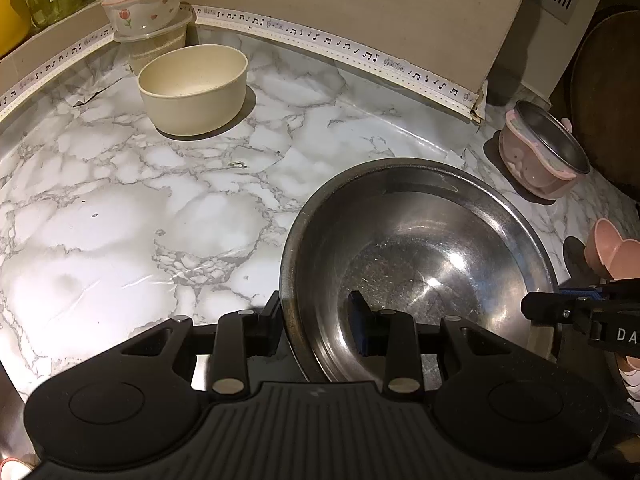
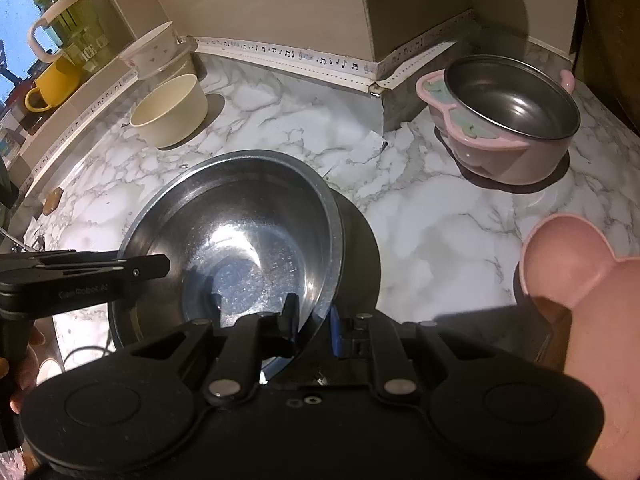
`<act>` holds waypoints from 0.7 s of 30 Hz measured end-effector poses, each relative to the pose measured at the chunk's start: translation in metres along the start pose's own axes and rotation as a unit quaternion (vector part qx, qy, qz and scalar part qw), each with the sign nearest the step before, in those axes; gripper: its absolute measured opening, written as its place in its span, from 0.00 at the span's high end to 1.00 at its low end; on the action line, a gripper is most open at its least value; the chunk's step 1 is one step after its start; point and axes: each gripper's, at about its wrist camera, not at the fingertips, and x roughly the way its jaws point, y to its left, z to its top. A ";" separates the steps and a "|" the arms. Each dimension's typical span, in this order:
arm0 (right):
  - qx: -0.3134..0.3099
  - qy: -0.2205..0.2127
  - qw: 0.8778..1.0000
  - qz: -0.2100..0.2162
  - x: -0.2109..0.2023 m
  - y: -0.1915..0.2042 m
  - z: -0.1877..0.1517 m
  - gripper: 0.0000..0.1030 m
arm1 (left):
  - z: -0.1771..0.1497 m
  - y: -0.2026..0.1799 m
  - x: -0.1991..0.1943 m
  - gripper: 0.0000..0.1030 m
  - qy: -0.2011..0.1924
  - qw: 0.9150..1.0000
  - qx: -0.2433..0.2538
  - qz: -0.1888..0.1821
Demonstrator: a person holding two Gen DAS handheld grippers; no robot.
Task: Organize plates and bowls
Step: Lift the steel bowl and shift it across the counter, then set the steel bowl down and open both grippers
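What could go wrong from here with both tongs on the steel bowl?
1. Each tongs pinches only the thin rim of the steel bowl: left tongs at one edge, right tongs at the opposite. The smooth metal could slip or tilt if the hands move unevenly.
2. The pink bowl sits close beside the right tongs; a sideways swing may knock it.

Both wrist cameras look steeply down along their own fingers, close over the steel bowl on the marble worktop: the left from its left rim, the right from its right rim. Both share that bowl, the cream bowl beyond it
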 end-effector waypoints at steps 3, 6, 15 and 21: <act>0.005 0.000 1.000 0.004 0.000 -0.001 0.000 0.82 | 0.000 0.000 0.000 0.68 0.000 1.000 0.003 -0.001; 0.003 0.002 1.000 0.006 0.000 -0.001 0.001 0.78 | 0.000 0.002 0.001 0.68 0.003 1.000 -0.004 -0.008; 0.005 -0.011 1.000 -0.005 -0.015 -0.005 0.006 0.68 | -0.001 0.014 -0.005 0.55 0.007 1.000 -0.021 -0.009; -0.012 -0.020 1.000 -0.001 -0.025 0.000 0.013 0.65 | 0.000 0.025 -0.019 0.54 -0.006 0.999 -0.032 -0.010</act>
